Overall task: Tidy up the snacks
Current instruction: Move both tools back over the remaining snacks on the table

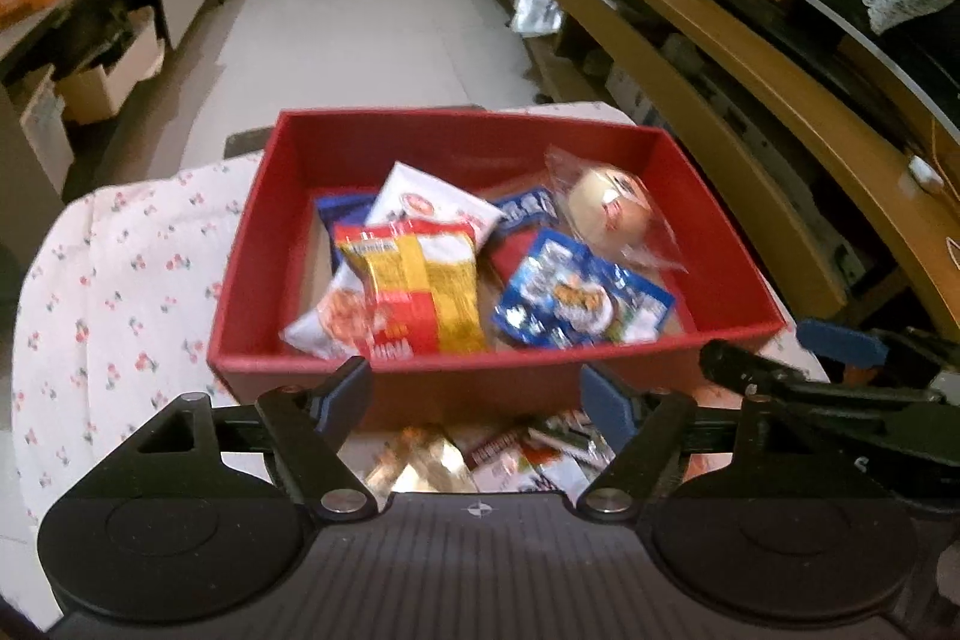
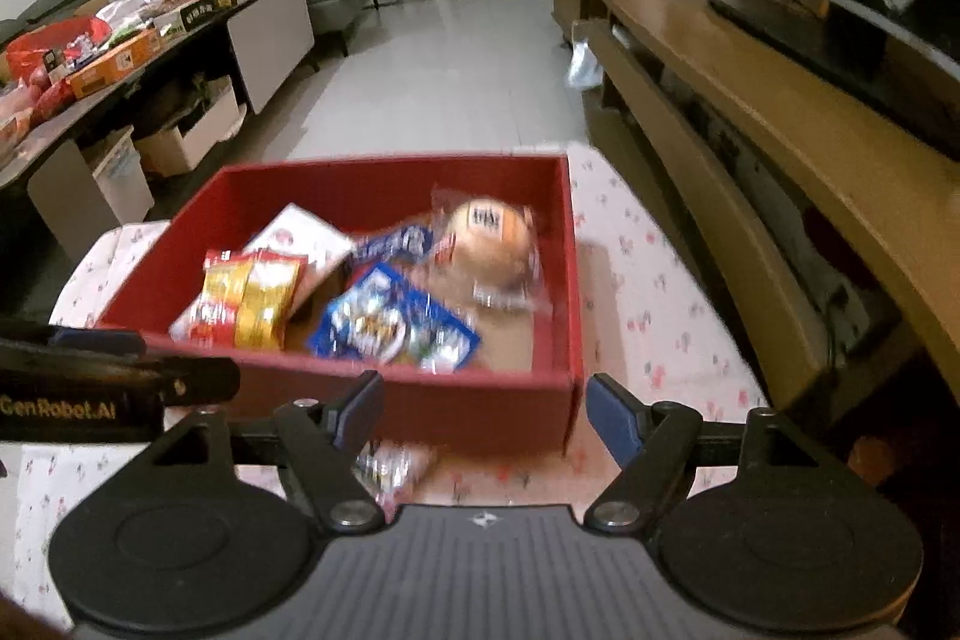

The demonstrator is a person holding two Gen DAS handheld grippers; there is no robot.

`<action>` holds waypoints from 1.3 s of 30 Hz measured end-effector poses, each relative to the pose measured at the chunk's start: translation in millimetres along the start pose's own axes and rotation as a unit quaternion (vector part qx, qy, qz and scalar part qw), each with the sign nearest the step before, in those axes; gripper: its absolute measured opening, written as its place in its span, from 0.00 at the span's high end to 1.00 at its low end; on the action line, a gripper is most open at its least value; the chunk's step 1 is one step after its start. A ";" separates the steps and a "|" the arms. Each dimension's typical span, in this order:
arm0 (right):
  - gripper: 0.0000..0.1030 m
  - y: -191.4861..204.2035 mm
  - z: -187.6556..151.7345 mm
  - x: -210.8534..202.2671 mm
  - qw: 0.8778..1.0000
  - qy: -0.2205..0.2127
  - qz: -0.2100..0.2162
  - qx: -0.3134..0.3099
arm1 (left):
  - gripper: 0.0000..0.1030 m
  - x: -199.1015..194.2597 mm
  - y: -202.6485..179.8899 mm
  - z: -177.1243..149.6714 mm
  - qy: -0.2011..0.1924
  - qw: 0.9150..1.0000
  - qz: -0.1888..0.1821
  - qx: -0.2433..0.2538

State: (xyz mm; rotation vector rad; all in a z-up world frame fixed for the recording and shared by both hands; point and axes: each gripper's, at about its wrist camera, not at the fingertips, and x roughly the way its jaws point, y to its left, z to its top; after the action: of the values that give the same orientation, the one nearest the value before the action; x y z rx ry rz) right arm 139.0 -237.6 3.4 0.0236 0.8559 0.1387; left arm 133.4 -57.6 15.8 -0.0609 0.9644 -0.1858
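Note:
A red box [image 1: 252, 232] [image 2: 570, 280] stands on a floral cloth and holds several snacks: a red-yellow packet [image 1: 420, 292] [image 2: 252, 298], a white packet [image 1: 432, 202] [image 2: 300, 238], a blue packet [image 1: 576, 298] [image 2: 390, 322] and a wrapped bun [image 1: 606, 208] [image 2: 492, 244]. Loose snack packets [image 1: 480, 454] [image 2: 390, 466] lie on the cloth in front of the box. My left gripper [image 1: 480, 394] is open and empty above the loose packets. My right gripper [image 2: 480, 406] is open and empty at the box's near wall.
The floral cloth [image 1: 120, 280] [image 2: 654, 304] covers the small table. A wooden TV cabinet [image 1: 750, 58] [image 2: 750, 112] runs along the right. A cluttered side table [image 2: 120, 52] stands at the left. Tiled floor [image 1: 372, 10] lies beyond.

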 end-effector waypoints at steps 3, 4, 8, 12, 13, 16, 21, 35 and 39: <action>0.09 2.3 -12.9 2.5 1.000 0.021 0.002 -0.005 | 0.20 -3.9 3.1 -7.4 0.003 1.000 -0.004 -0.004; 0.09 3.0 -16.5 5.0 1.000 0.029 0.002 -0.005 | 0.20 -4.0 4.2 -9.6 0.007 1.000 -0.006 -0.006; 0.09 8.2 -28.1 20.6 0.998 0.065 0.010 -0.007 | 0.20 1.4 7.9 -15.1 0.022 1.000 -0.010 -0.012; 0.09 15.4 -34.3 32.9 0.996 0.085 0.012 -0.021 | 0.20 8.2 11.5 -14.9 0.031 0.999 -0.014 -0.022; 0.08 17.0 -35.3 35.8 0.996 0.089 0.015 -0.023 | 0.19 11.4 11.5 -14.8 0.035 0.999 -0.017 -0.023; 0.06 20.9 -38.4 45.2 0.994 0.103 0.017 -0.030 | 0.19 26.4 8.8 -15.2 0.052 0.998 -0.025 -0.026; 0.06 13.9 -42.6 54.4 0.992 0.119 0.027 -0.021 | 0.22 52.3 4.4 -13.3 0.075 0.997 -0.021 -0.024; 0.06 4.8 -48.7 52.0 0.989 0.138 0.052 -0.003 | 0.25 90.7 8.8 -0.1 0.097 0.994 -0.021 -0.051; 0.06 4.3 -51.0 50.7 0.989 0.140 0.054 -0.008 | 0.24 96.2 -3.0 1.1 0.096 0.994 -0.041 -0.040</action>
State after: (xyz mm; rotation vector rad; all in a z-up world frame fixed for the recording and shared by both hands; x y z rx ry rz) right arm 132.9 -228.4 -67.8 0.0357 1.1336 0.2553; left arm 187.4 -78.3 -61.2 -0.1578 1.1629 -0.2314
